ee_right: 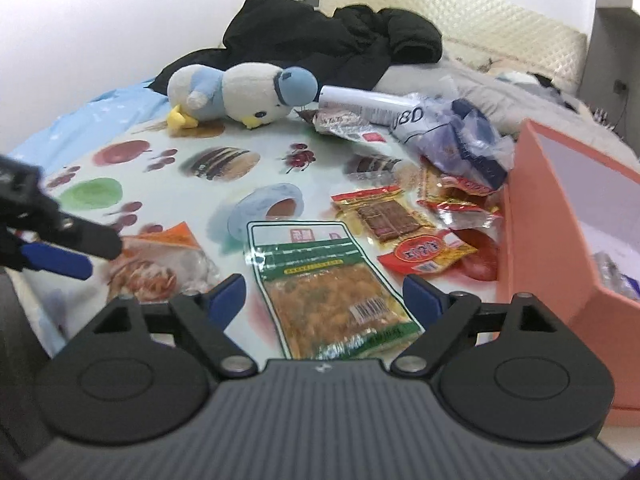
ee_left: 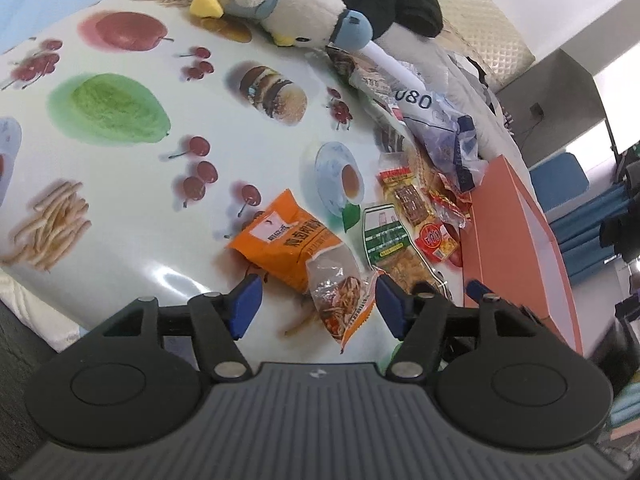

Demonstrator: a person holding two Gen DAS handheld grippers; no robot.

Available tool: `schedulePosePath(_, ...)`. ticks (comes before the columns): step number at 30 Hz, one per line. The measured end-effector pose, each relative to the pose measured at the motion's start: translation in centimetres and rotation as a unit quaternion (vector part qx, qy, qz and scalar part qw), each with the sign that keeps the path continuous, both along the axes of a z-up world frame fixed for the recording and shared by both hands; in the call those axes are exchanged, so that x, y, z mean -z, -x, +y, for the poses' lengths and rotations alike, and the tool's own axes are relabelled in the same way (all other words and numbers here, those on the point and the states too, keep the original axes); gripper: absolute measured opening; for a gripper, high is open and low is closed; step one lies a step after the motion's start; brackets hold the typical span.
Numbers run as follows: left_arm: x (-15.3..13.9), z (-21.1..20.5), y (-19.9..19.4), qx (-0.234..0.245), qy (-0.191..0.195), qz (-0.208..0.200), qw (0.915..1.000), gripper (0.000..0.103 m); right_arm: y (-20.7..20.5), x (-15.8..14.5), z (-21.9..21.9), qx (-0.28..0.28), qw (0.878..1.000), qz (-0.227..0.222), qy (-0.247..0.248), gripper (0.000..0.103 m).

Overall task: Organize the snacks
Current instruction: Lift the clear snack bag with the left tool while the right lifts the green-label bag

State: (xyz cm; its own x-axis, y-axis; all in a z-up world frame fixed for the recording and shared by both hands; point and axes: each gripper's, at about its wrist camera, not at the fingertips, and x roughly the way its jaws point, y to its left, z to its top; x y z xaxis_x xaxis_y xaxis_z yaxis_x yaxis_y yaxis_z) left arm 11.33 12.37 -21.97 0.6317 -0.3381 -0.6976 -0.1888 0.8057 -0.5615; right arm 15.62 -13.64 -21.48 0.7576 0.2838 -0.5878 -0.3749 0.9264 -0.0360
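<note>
Spread over a bed (ee_right: pixel 500 92), a fruit-and-burger printed cloth (ee_left: pixel 120 152), strewn with snack packets. At its right edge, a salmon-pink box (ee_right: pixel 532 208), open-topped and turned toward the pile (something pale and crinkled inside, too blurred to name). Behind, a black garment (ee_right: pixel 320 36) and a plush duck (ee_right: pixel 240 92) lying on its side, clear of the work.

Among the snacks, from largest down: a green-bordered packet (ee_right: pixel 328 280) flat on the cloth, directly ahead of the right hand-held gripper (ee_right: pixel 324 292); an orange packet (ee_left: pixel 296 248) with a clear window, its lower end lying between the tips of the left hand-held gripper (ee_left: pixel 316 300); a yellow-edged packet of brown squares (ee_right: pixel 380 216); a small red sachet (ee_right: pixel 424 256), nearest the box; a heap of blue and clear wrappers (ee_right: pixel 460 144) farther back.

Both hand-held grippers spread wide, holding nothing. Left poised low over the orange packet, right hovering just short of the green one.

By appearance, early in the sorting: most packets loose on the cloth, a pick-up just being lined up. Next, probably: lowering until the pads bracket a packet's thin edge, closing gently (slippery film, soft bedding underneath), then lifting and carrying rightward over the box wall.
</note>
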Motion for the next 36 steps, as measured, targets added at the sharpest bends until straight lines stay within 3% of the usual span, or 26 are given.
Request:
schedulePosePath(2, 0.0, -0.2, 0.0, 0.005, -0.007, 0.000, 1.0000, 0.068, -1.3, 0.5, -0.2, -0.004, 1.000, 0.015, -0.011, 0.087)
schedulePosePath(7, -0.1, -0.5, -0.2, 0.014, -0.010, 0.002, 0.9999, 0.071, -3.6, 2.5, -0.5, 0.011, 0.998, 0.056, 0.017, 0.087)
schedulePosePath(11, 0.2, -0.7, -0.6, 0.013, 0.006, 0.007, 0.9999, 0.072, -4.0, 3.6, -1.1, -0.013, 0.997, 0.080, 0.003, 0.103)
schedulePosePath(20, 1.3, -1.2, -2.2, -0.016, 0.021, 0.028, 0.9993, 0.072, -3.9, 4.1, -1.1, -0.030, 0.995, 0.099, -0.005, 0.103)
schedulePosePath(31, 1.9, -2.6, -4.1, -0.046, 0.006, 0.047, 0.9978, 0.071, -1.8, 3.3, -0.4, -0.044, 0.995, 0.093, -0.001, 0.063)
schedulePosePath(33, 1.9, -2.9, -4.4, -0.047, -0.001, 0.048, 0.9977, 0.070, -1.3, 3.1, -0.4, -0.041, 0.995, 0.090, 0.001, 0.051)
schedulePosePath(35, 2.2, -3.2, -4.7, -0.046, -0.011, 0.054, 0.9974, 0.065, -0.9, 2.9, -0.7, -0.029, 0.996, 0.088, 0.004, 0.041)
schedulePosePath(36, 2.3, -3.3, -4.9, -0.044, -0.016, 0.057, 0.9973, 0.061, -0.7, 2.7, -0.9, -0.022, 0.996, 0.087, 0.005, 0.041)
